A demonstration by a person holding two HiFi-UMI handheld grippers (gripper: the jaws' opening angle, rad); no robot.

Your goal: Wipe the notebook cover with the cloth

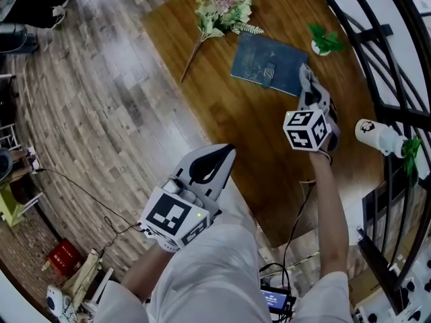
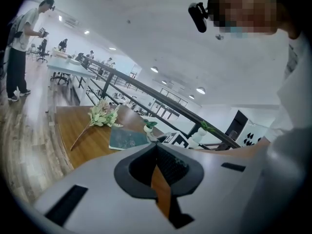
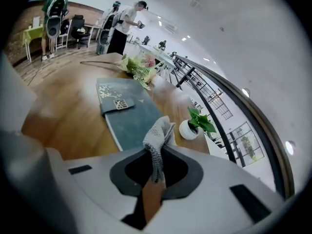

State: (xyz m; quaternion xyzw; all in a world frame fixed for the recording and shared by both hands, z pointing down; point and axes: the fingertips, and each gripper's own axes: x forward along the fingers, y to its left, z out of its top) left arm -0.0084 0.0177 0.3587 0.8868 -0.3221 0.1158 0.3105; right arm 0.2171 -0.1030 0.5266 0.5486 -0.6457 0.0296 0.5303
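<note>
One notebook (image 1: 268, 60) | one cloth (image 3: 158, 130) pinched by right gripper (image 3: 155, 167) fingers | left gripper (image 2: 157, 155) fingers pressed together

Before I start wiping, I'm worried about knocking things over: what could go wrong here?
The small potted plant stands close beside the notebook; a wide stroke of the right claw could tip it. Nothing holds the notebook down, so the cloth may drag it toward the bouquet.
</note>
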